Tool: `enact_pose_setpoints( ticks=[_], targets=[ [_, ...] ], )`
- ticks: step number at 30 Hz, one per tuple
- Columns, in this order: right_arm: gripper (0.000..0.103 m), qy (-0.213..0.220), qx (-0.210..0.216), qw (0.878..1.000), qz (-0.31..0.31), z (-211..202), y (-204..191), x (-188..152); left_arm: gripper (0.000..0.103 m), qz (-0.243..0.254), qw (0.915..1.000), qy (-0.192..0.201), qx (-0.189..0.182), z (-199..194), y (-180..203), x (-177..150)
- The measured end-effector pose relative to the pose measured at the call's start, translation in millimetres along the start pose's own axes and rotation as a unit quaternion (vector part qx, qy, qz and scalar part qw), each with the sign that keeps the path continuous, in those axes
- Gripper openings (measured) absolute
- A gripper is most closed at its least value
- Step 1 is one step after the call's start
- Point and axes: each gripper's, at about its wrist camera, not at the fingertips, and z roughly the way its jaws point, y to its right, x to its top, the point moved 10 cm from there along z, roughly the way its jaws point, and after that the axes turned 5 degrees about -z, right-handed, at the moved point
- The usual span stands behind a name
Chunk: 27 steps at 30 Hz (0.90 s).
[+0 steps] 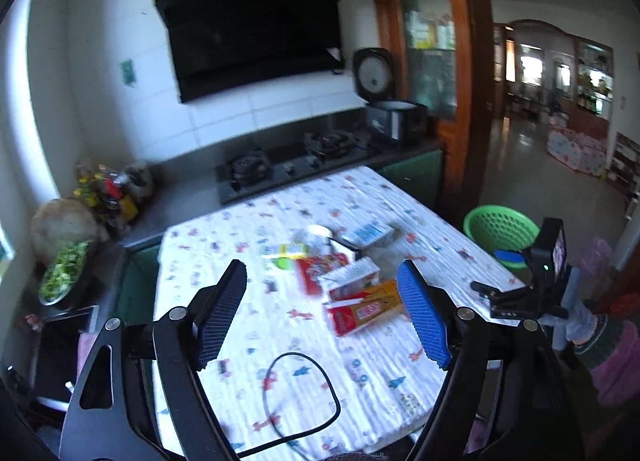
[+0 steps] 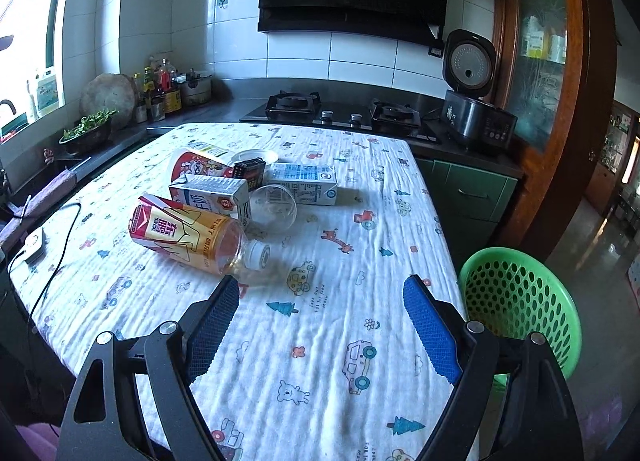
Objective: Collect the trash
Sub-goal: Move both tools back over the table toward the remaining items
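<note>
Both tongs, left gripper (image 1: 322, 315) and right gripper (image 2: 320, 323), gape empty; the bottle (image 2: 188, 239) lying mid-table could roll off toward the basket (image 2: 520, 309) if nudged.

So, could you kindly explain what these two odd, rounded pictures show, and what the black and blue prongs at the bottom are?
There is no robot here: a person carries a hand-held two-finger gripper in each hand, with a wide-angle camera looking out along its blue-padded fingers. One picture looks past the left gripper, the other past the right gripper. Both are open and hold nothing.

Ahead is a kitchen table under a cartoon-print tablecloth. The trash lies on it: a tipped plastic bottle with a red and gold label, a clear plastic cup, two milk cartons, a small dark box and a red-printed paper tub. A green basket stands beside the table, probably for the trash.
</note>
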Motion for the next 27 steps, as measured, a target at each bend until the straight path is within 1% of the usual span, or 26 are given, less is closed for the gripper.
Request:
enact_pose_setpoints(
  ticks=[1,3,4,6,8,11,13,15,17,19,21,22,24,27],
  targets=[
    [0.081,0.002,0.001,1.000,-0.001,0,-1,1,0.077,0.001,0.9998,0.006,0.017,-11,-6,2],
    [0.081,0.004,0.005,1.000,-0.002,0,-4,2,0.077,0.003,0.9989,0.012,0.045,-21,-17,4],
    [0.081,0.005,0.007,1.000,-0.004,1,-6,3,0.077,0.000,0.9976,0.013,0.068,-27,-27,3],
    [0.081,0.006,0.010,1.000,-0.008,4,-9,5,0.077,-0.008,0.9951,0.011,0.098,-39,-47,-2],
    [0.081,0.005,0.015,1.000,-0.012,8,-13,9,0.077,-0.029,0.9912,0.004,0.129,-50,-69,-7],
    [0.081,0.010,0.025,0.999,-0.021,13,-23,16,0.077,-0.063,0.9861,-0.009,0.153,-70,-96,-15],
    [0.081,0.015,0.030,0.999,-0.027,14,-29,19,0.077,-0.071,0.9805,-0.013,0.183,-87,-111,-20],
    [0.081,0.018,0.037,0.999,-0.031,14,-35,22,0.077,-0.075,0.9755,-0.005,0.207,-108,-121,-19],
    [0.081,0.022,0.042,0.998,-0.034,14,-40,23,0.078,-0.081,0.9720,0.011,0.220,-131,-126,-16],
    [0.081,0.026,0.048,0.998,-0.035,13,-45,24,0.081,-0.089,0.9674,0.035,0.235,-155,-128,-8],
    [0.081,0.030,0.052,0.998,-0.037,10,-48,24,0.085,-0.088,0.9653,0.056,0.239,-168,-126,-2],
    [0.081,0.032,0.053,0.997,-0.036,9,-49,25,0.085,-0.088,0.9651,0.056,0.240,-167,-123,-1],
    [0.081,0.035,0.055,0.997,-0.037,5,-51,24,0.085,-0.088,0.9692,0.039,0.227,-155,-116,-6],
    [0.081,0.041,0.048,0.997,-0.042,-1,-50,24,0.085,-0.080,0.9784,0.006,0.190,-109,-96,-17]
  ],
)
